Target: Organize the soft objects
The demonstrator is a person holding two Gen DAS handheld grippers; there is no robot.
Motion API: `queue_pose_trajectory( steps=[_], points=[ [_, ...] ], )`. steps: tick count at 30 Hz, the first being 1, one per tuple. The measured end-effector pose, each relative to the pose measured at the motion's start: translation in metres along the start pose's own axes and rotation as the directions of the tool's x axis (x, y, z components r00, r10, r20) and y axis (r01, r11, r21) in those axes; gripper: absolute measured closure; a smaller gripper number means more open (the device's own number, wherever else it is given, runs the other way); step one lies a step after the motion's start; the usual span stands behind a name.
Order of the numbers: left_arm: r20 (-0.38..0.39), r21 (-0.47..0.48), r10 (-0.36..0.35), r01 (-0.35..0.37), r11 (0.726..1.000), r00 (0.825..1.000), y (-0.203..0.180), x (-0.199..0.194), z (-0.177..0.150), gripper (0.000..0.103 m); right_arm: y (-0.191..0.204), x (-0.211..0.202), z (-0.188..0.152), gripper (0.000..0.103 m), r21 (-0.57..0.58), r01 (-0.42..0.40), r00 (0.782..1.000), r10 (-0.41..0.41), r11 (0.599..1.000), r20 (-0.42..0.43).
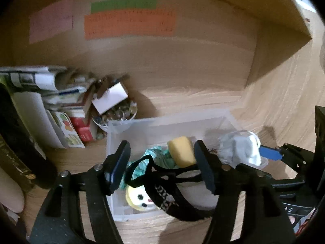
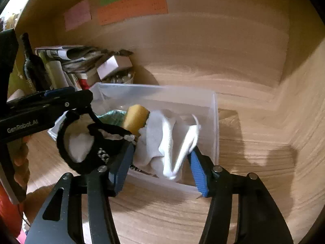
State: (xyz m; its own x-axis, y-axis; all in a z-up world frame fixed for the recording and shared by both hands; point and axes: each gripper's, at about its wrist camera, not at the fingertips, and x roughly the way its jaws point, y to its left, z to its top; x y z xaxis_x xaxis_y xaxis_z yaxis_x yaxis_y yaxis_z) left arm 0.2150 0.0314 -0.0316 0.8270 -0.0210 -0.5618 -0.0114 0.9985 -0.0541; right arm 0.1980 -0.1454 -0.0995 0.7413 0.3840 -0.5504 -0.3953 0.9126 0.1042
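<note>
A clear plastic bin [image 1: 130, 126] [image 2: 215, 122] stands on the wooden shelf. It holds a yellow sponge [image 1: 181, 151] [image 2: 136, 118], a teal cloth [image 1: 160, 154], a yellow-white plush face [image 1: 140, 200], white cloths [image 1: 243, 148] [image 2: 168, 142] and a black strappy fabric piece [image 1: 162, 185] [image 2: 81, 142]. My left gripper [image 1: 162, 168] is open above the bin, with the black fabric between its fingers. My right gripper [image 2: 160, 166] is open at the bin's near edge, its fingers either side of the white cloths.
At the left stand stacked papers and books [image 1: 46, 83] [image 2: 67, 57], a small white box [image 1: 110, 99], a bowl of small metal bits [image 1: 115, 116] and a dark bottle [image 2: 34, 65]. Coloured notes [image 1: 130, 20] stick on the back wall. A wooden side wall [image 2: 300, 101] is on the right.
</note>
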Motion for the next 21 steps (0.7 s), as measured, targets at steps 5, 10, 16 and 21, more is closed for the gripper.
queue_pose_trajectory(
  steps=[5,10,16,21],
  points=[
    [0.066,0.0,-0.021,0.021,1.0,0.998,-0.002,-0.033,-0.001,0.038,0.004,-0.035,0.003,0.033,0.006,0.008,0.995,-0.008,1.0,0.098],
    [0.151,0.008,-0.031,0.03,1.0,0.988,-0.009,-0.072,-0.005,0.034,0.01,-0.085,0.006,0.028,0.013,-0.02,0.974,0.017,1.0,0.225],
    [0.251,0.015,-0.036,0.033,0.999,0.967,-0.017,-0.117,-0.015,0.027,0.025,-0.134,0.003,0.023,-0.017,-0.005,0.933,0.01,1.0,0.361],
    [0.302,0.015,-0.04,0.037,0.999,0.952,-0.021,-0.144,-0.026,0.016,0.036,-0.161,-0.005,0.016,-0.038,-0.006,0.904,0.022,0.999,0.426]
  ],
)
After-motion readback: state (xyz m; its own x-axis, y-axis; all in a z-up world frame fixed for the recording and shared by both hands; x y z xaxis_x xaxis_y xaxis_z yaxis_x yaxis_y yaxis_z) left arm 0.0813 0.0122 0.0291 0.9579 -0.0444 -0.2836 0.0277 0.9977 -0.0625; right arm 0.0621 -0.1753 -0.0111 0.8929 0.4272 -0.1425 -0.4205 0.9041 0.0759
